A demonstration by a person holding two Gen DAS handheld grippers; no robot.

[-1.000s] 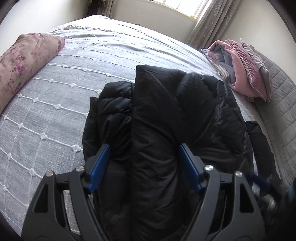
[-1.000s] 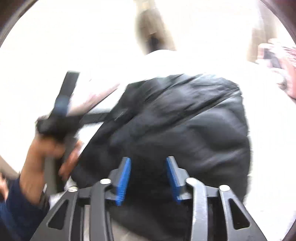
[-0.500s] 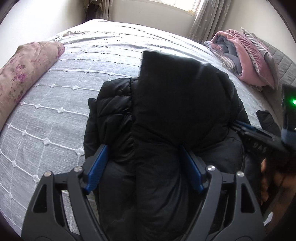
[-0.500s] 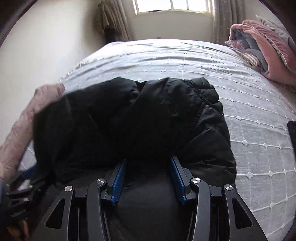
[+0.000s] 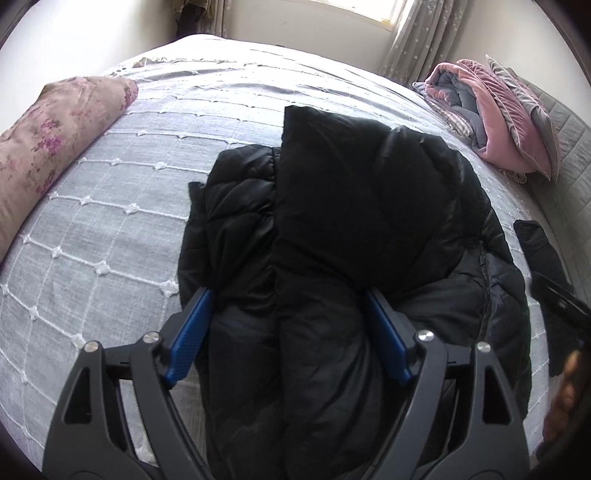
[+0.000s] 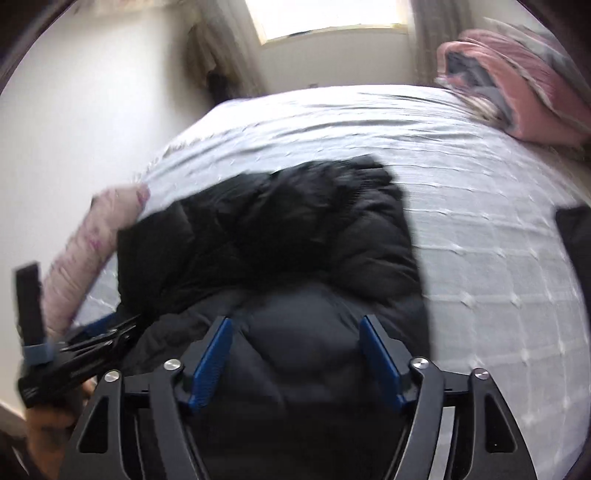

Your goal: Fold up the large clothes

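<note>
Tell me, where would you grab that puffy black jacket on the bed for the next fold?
Probably the near hem of the black jacket, coming from the bed's front edge. It lies lengthwise away from both cameras in thick folded layers, so that edge is nearest. The left gripper and right gripper, its jaws just opened, already straddle it without pinching.

grey quilted bedspread point(image 5: 110, 206); floral bolster point(image 5: 55, 147) at its left; pink-grey bedding pile point(image 5: 495, 118) by curtained window point(image 6: 328, 16)

Jacket point(image 5: 351, 221) mid-bed point(image 5: 110, 229); pillow point(image 5: 55, 147) left, blanket pile point(image 5: 498, 122) far right.
</note>
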